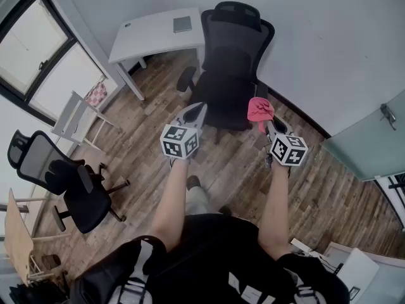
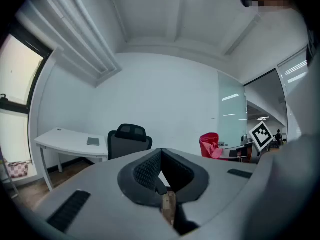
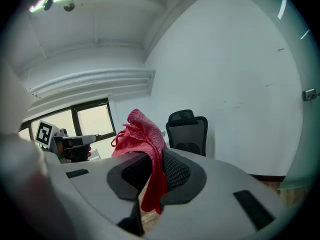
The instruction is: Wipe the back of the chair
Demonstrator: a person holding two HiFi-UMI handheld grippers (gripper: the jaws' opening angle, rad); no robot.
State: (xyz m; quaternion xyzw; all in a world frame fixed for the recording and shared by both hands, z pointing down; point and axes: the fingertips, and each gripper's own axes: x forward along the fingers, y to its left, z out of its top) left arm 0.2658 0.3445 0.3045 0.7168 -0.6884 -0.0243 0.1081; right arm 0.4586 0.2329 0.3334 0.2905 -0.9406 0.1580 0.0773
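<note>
Left of the black mesh office chair (image 1: 231,68) with its headrest, a white tabletop (image 1: 152,40) stands against the wall with a flat grey pad (image 1: 182,24) lying on it. The chair faces the person across the wooden plank floor (image 1: 139,138), its back towards the wall.

The left forearm (image 1: 169,198) reaches straight forward, holding the left tool (image 1: 197,110) level just in front of the chair's seat, on its left side. Its jaws are pressed together with nothing between them.

The right forearm (image 1: 274,208) stretches out alongside, roughly parallel. The right tool (image 1: 264,126) is beside the chair's right armrest, jaws clamped on a crumpled red woven cloth (image 1: 259,109). The cloth bunches above the tips and a tail hangs down between the pads (image 3: 175,170), apart from the chair
</note>
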